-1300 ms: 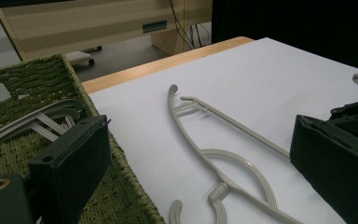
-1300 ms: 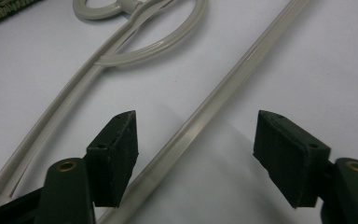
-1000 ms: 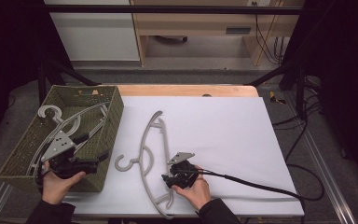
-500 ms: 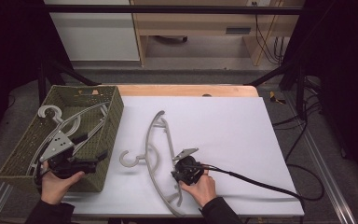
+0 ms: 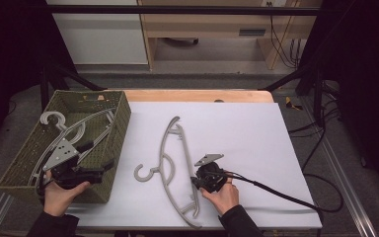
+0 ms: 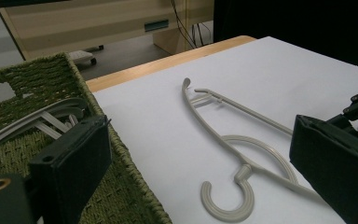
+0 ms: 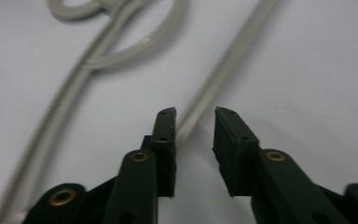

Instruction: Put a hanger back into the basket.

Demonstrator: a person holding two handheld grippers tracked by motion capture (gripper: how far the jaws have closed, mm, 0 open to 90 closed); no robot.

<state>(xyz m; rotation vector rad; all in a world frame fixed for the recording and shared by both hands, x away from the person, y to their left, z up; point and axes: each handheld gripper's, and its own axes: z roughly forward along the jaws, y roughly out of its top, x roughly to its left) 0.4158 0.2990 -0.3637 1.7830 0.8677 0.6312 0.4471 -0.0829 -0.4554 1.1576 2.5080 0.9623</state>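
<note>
I see my two black plastic handheld grippers, the left gripper [image 5: 101, 169] and the right gripper [image 5: 196, 181]. Each has brass-coloured rivets on its jaws. A grey three-cornered plate and a thick black cable [image 5: 281, 196] belong to the right one. My sleeves are dark.

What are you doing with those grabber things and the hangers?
A person is holding a gripper in each hand at a white table. The right gripper is open, with its jaws on either side of the thin bar of a grey hanger lying flat on the table, not squeezed shut on it yet. The left gripper is open too, over the edge of a green woven basket that holds more hangers.
</note>
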